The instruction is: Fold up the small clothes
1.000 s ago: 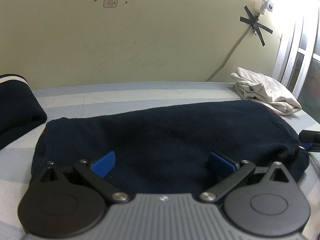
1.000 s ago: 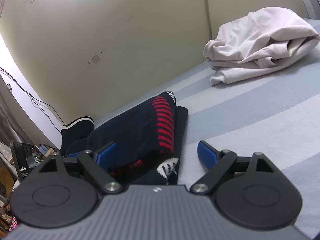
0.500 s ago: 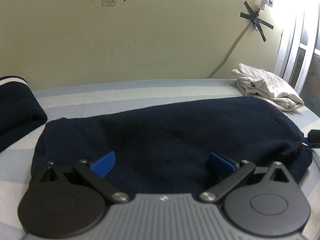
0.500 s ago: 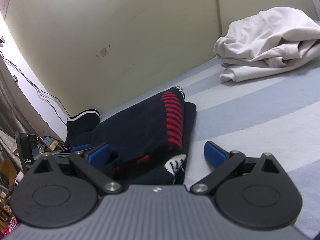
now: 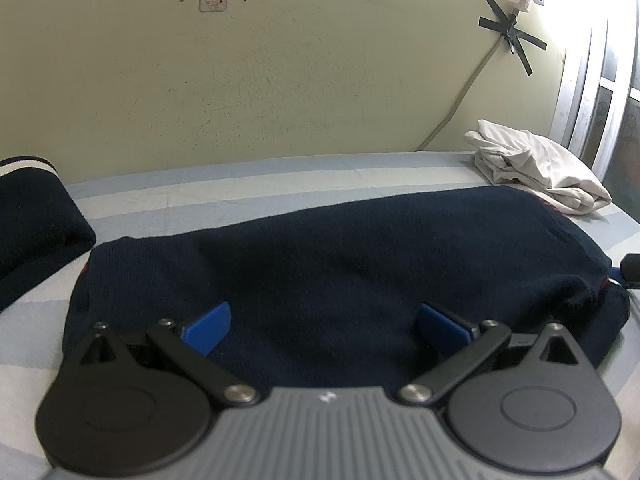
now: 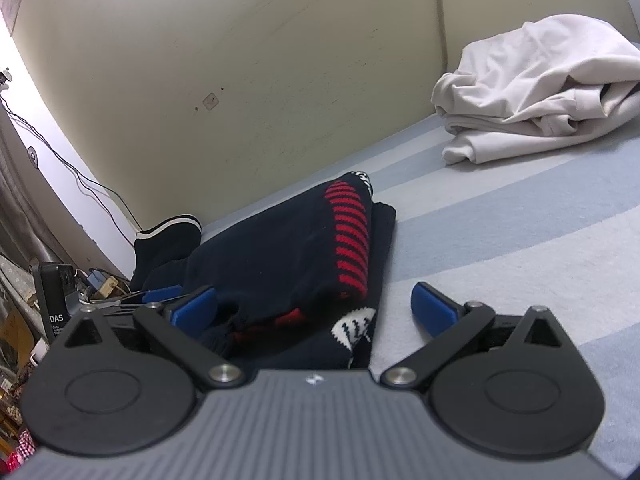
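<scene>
Just released: navy sweater (image 5: pixel 340 256) folded on the bed (image 6: pixel 500 240).
Right claw (image 6: pixel 316 308) had just been opening, sweater corner between its pads (left claw (image 5: pixel 324 320) spread too); fold apparently finished.

The right tongs (image 6: pixel 314 310), spread wide, straddle the folded navy sweater's (image 6: pixel 288 256) end on the striped bed (image 6: pixel 500 240).

Striped bedsheet (image 6: pixel 500 240) free btwn navy sweater (image 6: pixel 288 256) & white clothes pile (image 6: pixel 536 92); wall (image 5: pixel 320 80) blocks behind.

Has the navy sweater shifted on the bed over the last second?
No. The navy sweater lies on the same stripes of the striped bedsheet, below the cream garment; only the camera view drifts slightly.
</scene>
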